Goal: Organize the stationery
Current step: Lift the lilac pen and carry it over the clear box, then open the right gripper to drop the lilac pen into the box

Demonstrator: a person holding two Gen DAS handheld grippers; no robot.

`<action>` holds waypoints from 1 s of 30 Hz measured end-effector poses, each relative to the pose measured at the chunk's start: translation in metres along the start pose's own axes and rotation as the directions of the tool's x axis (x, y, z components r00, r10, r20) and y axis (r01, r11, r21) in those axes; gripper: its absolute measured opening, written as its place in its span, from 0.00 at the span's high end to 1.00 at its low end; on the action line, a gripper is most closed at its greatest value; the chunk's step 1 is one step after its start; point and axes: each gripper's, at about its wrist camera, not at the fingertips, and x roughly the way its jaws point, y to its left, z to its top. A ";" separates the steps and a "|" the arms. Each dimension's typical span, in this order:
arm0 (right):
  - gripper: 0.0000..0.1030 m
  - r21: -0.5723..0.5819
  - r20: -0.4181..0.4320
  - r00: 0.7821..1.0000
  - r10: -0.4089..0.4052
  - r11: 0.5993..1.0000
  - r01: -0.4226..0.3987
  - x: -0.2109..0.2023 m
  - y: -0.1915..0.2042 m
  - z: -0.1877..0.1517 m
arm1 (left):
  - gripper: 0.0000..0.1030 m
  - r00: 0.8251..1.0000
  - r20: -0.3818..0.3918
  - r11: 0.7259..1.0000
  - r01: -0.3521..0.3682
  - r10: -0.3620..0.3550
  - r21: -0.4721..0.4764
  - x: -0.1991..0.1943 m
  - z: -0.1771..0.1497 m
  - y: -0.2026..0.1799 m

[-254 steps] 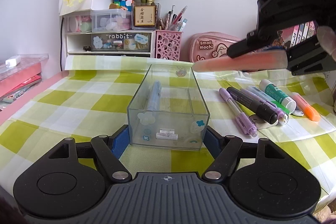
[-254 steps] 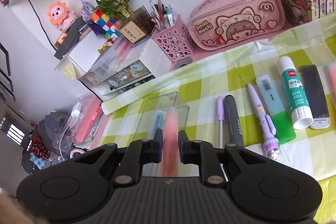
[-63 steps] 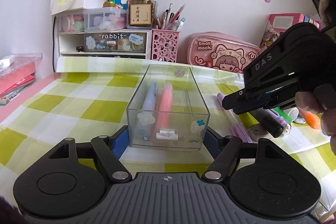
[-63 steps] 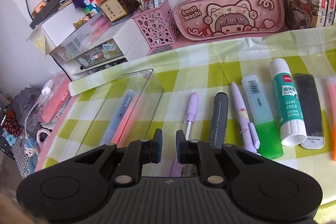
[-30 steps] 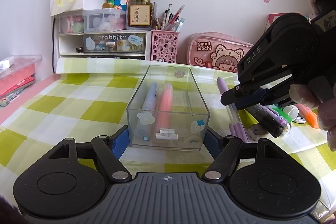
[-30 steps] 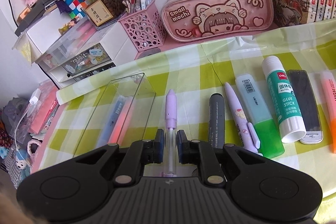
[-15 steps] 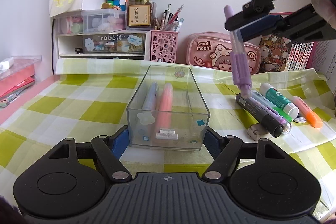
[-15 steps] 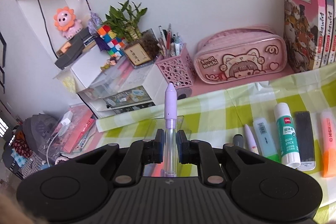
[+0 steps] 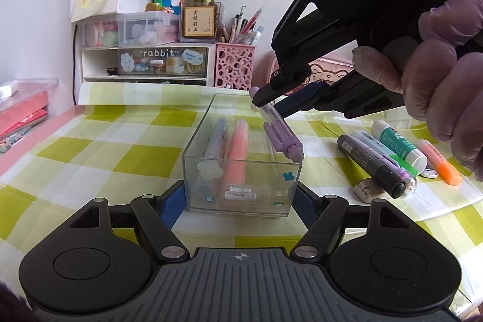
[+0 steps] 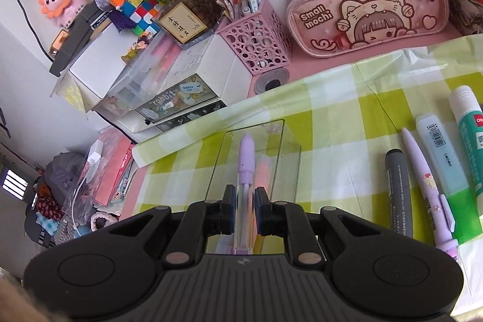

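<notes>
The right gripper point(image 10: 244, 208) is clamped on a lilac pen point(image 10: 245, 171), its two pads pressed on the clear barrel from either side. Seen from the left wrist, the pen point(image 9: 282, 135) hangs in the air over the right side of the clear box point(image 9: 241, 168), tilted: its long axis runs from the upper end caught between the right gripper's point(image 9: 271, 101) fingers down to the thick lilac end, which sits just above the box's near right corner; whether it touches the rim I cannot tell. From the right wrist the pen's tapered lilac end points away from the camera, toward the far end of the box point(image 10: 289, 147), so its axis lies roughly along the box's length. A gloved hand point(image 9: 449, 74) holds that gripper. The left gripper point(image 9: 240, 198) grips the near end of the box, one blue pad against each side wall. Inside lie a blue pen point(image 9: 215, 138) and a pink marker point(image 9: 237, 153), side by side, both lengthwise. To the right on the checked cloth point(image 9: 120, 141) lie a black marker point(image 9: 371, 162), a glue stick point(image 9: 398, 144) and an orange highlighter point(image 9: 440, 160), close together, their near ends angled rightward, well apart from the box.
</notes>
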 end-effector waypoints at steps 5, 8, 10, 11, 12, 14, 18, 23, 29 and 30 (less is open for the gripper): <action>0.83 0.000 0.011 1.000 -0.029 1.000 0.029 0.001 0.002 0.001 | 0.29 1.000 0.002 1.000 0.000 0.000 0.001 0.000 -0.001 0.000; 0.83 -0.003 0.024 0.999 -0.044 0.999 0.044 0.000 0.004 0.004 | 0.29 1.000 0.002 1.000 0.003 -0.003 -0.001 -0.001 -0.001 0.001; 0.83 -0.006 0.027 0.998 -0.053 0.999 0.054 0.001 0.005 0.005 | 0.29 1.000 0.002 1.000 0.004 -0.004 -0.003 -0.001 -0.001 0.001; 0.83 -0.014 0.029 0.998 -0.058 0.998 0.059 0.001 0.007 0.005 | 0.29 1.000 0.001 1.000 0.005 -0.005 -0.004 -0.001 -0.001 0.001; 0.83 -0.022 0.031 0.998 -0.063 0.998 0.064 0.002 0.008 0.005 | 0.29 1.000 0.001 1.000 0.006 -0.006 -0.004 -0.001 -0.001 0.001; 0.83 -0.045 0.034 0.996 -0.076 0.996 0.078 0.002 0.011 0.003 | 0.29 1.000 0.001 1.000 0.008 -0.008 -0.003 -0.001 -0.001 0.001; 0.83 -0.093 0.052 0.993 -0.107 0.989 0.111 0.001 0.017 0.001 | 0.29 1.000 0.001 1.000 0.008 -0.008 -0.005 -0.001 -0.001 0.001; 0.83 -0.126 0.080 0.987 -0.137 0.981 0.146 -0.003 0.020 0.000 | 0.29 1.000 0.001 1.000 0.002 -0.002 0.002 -0.001 -0.001 -0.001; 0.73 -0.093 0.075 0.987 -0.141 0.985 0.148 -0.006 0.014 0.005 | 0.29 1.000 0.000 1.000 0.004 -0.004 -0.002 -0.001 -0.001 -0.001; 0.69 -0.089 0.071 0.988 -0.139 0.985 0.145 -0.006 0.013 0.005 | 0.29 1.000 0.000 1.000 0.005 -0.005 -0.001 -0.001 -0.001 -0.001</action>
